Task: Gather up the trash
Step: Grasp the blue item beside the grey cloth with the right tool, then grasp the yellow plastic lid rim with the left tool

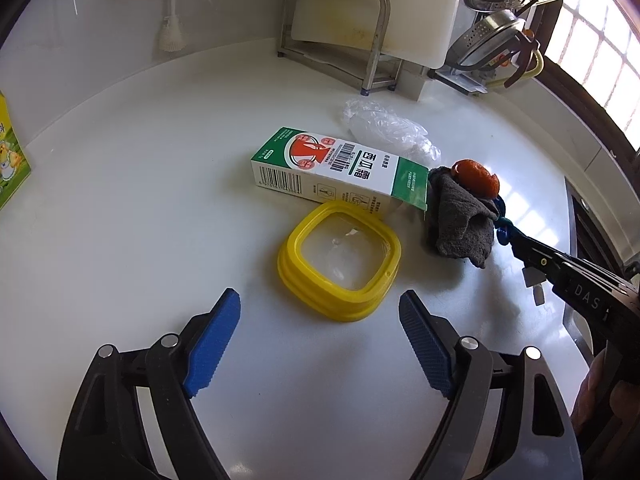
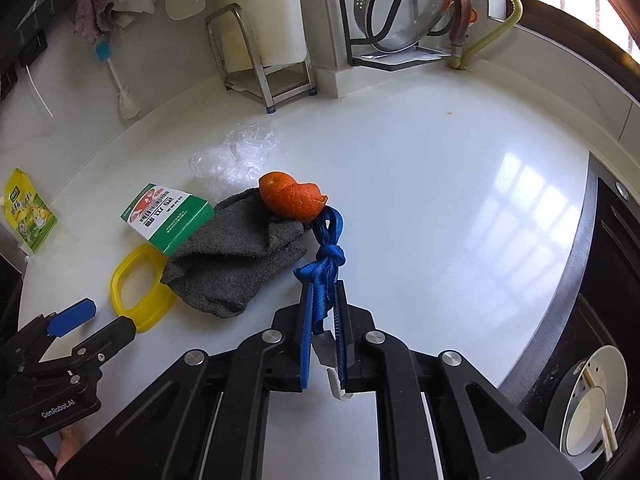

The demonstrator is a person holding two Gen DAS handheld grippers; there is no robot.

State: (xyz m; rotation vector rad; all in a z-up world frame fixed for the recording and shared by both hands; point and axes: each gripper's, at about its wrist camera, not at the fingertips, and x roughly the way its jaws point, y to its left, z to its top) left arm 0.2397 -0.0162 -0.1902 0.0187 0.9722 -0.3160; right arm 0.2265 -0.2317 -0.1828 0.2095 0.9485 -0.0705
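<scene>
My right gripper is shut on a knotted blue strap tied to a grey cloth; an orange peel lies on the cloth. The cloth and peel also show in the left wrist view, with the right gripper at their right. A green and white carton lies on its side, with crumpled clear plastic behind it. A yellow square ring lies in front of my open, empty left gripper.
A white counter holds everything. A metal rack with a white board, a brush and a dish rack stand at the back. A yellow-green packet lies far left. A dark stove edge is at right.
</scene>
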